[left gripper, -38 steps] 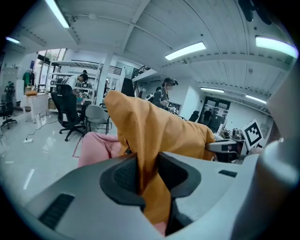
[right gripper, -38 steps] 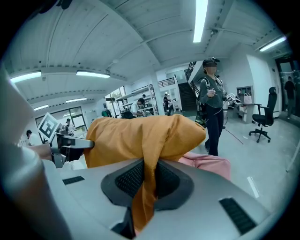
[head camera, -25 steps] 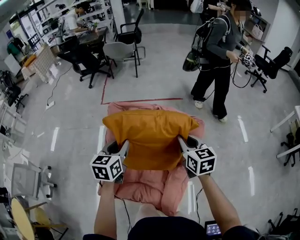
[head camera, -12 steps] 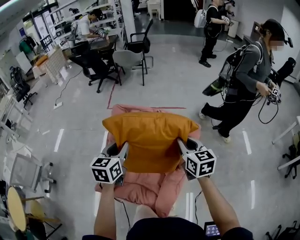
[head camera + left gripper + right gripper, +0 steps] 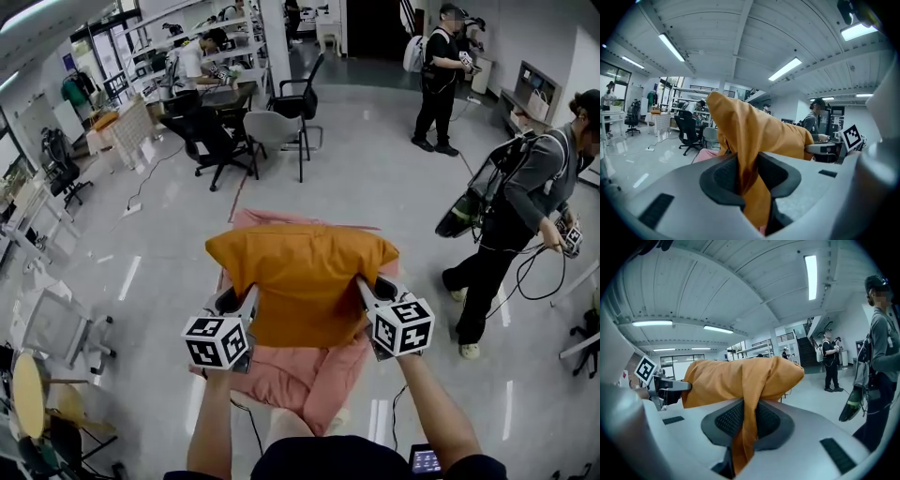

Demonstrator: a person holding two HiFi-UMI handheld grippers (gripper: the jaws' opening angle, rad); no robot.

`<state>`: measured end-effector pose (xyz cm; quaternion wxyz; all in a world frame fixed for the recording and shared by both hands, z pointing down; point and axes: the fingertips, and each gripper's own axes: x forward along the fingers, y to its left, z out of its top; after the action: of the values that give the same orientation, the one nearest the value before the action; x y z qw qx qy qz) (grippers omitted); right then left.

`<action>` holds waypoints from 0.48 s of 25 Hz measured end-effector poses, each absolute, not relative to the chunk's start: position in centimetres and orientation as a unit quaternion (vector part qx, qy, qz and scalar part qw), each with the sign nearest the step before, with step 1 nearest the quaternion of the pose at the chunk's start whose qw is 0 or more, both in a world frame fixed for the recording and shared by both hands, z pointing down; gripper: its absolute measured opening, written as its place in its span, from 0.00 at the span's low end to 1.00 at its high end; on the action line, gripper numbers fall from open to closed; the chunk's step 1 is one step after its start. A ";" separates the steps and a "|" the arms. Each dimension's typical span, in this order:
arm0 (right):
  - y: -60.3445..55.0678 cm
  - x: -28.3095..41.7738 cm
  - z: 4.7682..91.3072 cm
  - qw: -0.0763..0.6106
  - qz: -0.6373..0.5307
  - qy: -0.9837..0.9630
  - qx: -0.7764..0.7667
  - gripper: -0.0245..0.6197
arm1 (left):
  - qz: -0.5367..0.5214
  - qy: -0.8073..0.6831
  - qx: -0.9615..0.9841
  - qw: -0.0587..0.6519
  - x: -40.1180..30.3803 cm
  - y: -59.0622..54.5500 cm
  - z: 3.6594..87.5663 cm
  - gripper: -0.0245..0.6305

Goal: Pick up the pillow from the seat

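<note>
An orange pillow (image 5: 302, 277) hangs in the air between my two grippers, lifted off the seat covered by a pink cloth (image 5: 305, 375) below it. My left gripper (image 5: 246, 302) is shut on the pillow's left lower edge; in the left gripper view the orange fabric (image 5: 747, 140) is pinched between the jaws. My right gripper (image 5: 364, 291) is shut on the pillow's right edge, and in the right gripper view the pillow (image 5: 740, 378) drapes down between the pads. The pink cloth shows above and below the pillow.
A person with a backpack (image 5: 511, 211) stands at the right. Another person (image 5: 439, 70) stands at the back. Office chairs (image 5: 281, 127) and a desk (image 5: 202, 98) are at the back left. A small round table (image 5: 23, 398) is at the lower left.
The pillow and both grippers have risen above the pink-covered seat, and the view has tilted up. The person with the backpack has walked from the back middle to the right.
</note>
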<state>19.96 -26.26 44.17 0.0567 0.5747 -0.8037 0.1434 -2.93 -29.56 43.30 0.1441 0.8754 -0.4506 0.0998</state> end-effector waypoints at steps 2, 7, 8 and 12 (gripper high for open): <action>-26.0 20.1 44.1 0.055 0.143 -0.805 0.573 0.13 | 0.102 -0.455 0.873 0.144 -2.8 -28.9 43.3 0.21; -25.8 19.7 43.8 0.051 0.141 -0.810 0.567 0.13 | 0.097 -0.461 0.870 0.150 -3.3 -28.1 43.1 0.21; -25.7 19.6 43.7 0.050 0.140 -0.811 0.566 0.13 | 0.095 -0.462 0.869 0.150 -3.4 -27.9 43.0 0.21; -25.5 19.2 43.0 0.042 0.133 -0.813 0.566 0.13 | 0.087 -0.462 0.870 0.150 -3.8 -27.7 42.6 0.21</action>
<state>19.16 -25.51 43.04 0.0415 0.5657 -0.8128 0.1328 -3.82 -27.72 42.63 0.1499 0.8697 -0.4623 0.0866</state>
